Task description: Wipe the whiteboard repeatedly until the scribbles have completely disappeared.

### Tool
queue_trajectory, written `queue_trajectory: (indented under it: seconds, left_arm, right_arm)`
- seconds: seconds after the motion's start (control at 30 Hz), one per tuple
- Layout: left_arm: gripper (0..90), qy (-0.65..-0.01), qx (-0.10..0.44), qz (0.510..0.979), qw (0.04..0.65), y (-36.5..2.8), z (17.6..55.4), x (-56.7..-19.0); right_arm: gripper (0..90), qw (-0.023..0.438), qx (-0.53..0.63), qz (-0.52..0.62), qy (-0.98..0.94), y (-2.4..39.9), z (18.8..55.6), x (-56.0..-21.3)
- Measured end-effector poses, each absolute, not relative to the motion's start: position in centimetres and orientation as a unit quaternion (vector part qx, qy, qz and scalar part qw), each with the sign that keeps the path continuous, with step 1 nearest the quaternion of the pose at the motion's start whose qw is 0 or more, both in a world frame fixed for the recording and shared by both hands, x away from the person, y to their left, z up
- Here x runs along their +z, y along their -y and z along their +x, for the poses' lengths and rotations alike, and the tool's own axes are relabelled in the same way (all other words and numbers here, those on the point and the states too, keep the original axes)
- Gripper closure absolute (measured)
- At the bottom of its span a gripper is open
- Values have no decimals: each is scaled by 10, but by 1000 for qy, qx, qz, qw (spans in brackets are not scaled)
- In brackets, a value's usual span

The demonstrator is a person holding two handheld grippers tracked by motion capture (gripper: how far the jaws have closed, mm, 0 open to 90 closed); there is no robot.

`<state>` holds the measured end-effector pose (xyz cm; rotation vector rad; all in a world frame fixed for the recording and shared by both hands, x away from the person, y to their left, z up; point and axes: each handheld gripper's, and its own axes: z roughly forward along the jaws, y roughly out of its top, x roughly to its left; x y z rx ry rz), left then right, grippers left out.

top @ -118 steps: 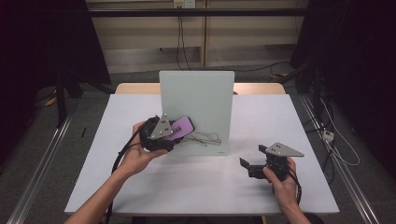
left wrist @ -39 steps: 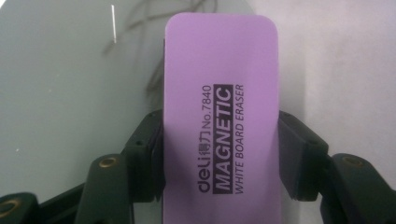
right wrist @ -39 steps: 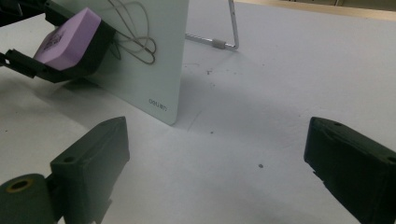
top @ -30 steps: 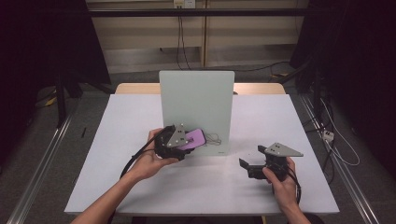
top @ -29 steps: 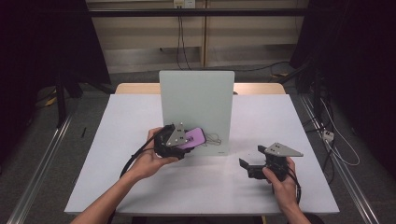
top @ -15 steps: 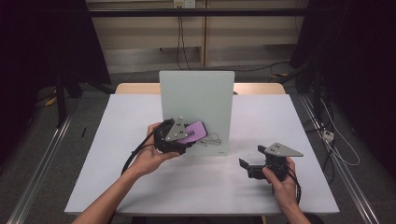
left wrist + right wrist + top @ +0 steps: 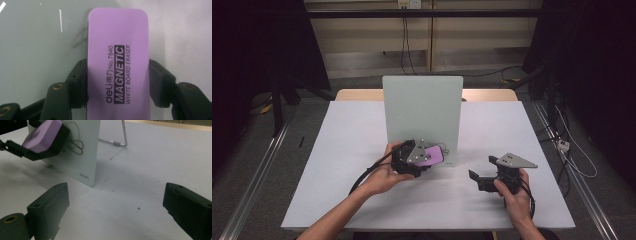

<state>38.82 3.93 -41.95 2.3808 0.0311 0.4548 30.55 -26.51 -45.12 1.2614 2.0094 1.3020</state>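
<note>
Over on the left, left gripper [image 7: 428, 159] clamped on the purple eraser [image 7: 430, 155], jaws pinching its two long sides. From the left gripper view: eraser [image 7: 117, 62] standing tall between the black jaws, label reading "MAGNETIC WHITE BOARD ERASER", top end poking well past the jaw tips. Just behind it, pale grey-green whiteboard [image 7: 37, 50], with a dark scribble [image 7: 78, 42] peeking out at the eraser's left edge. Eraser's face pressed toward the board's lower part; contact itself hard to confirm from here. Left hand [image 7: 384, 175] wrapped round the gripper body, black cable [image 7: 367, 175] looping back along the forearm.

Centre stage, whiteboard [image 7: 422, 117] upright on the white table [image 7: 337, 175], propped from behind by a thin metal stand [image 7: 120, 140]. Looping pen lines [image 7: 75, 143] on the board just right of the eraser [image 7: 41, 136] in the right gripper view, small printed mark near the board's bottom corner.

Now the right: right gripper [image 7: 477, 176] low over the table, well apart from the board, jaws spread wide and holding nothing, bare table between them. Right hand [image 7: 514, 192] gripping from behind, grey three-cornered plate on top.
</note>
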Motion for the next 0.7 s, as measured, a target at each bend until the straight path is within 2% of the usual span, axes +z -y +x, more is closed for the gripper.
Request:
queue_trajectory:
  seconds: [0.3, 0.7]
  left_arm:
    - [411, -10, 167, 928, 332, -41, 387, -423]
    - [411, -78, 201, 903, 373, -72, 399, -388]
  right_arm:
    - [64, 216, 470, 454, -725, 265, 306, -452]
    - [64, 215, 470, 453, -726, 264, 307, -452]
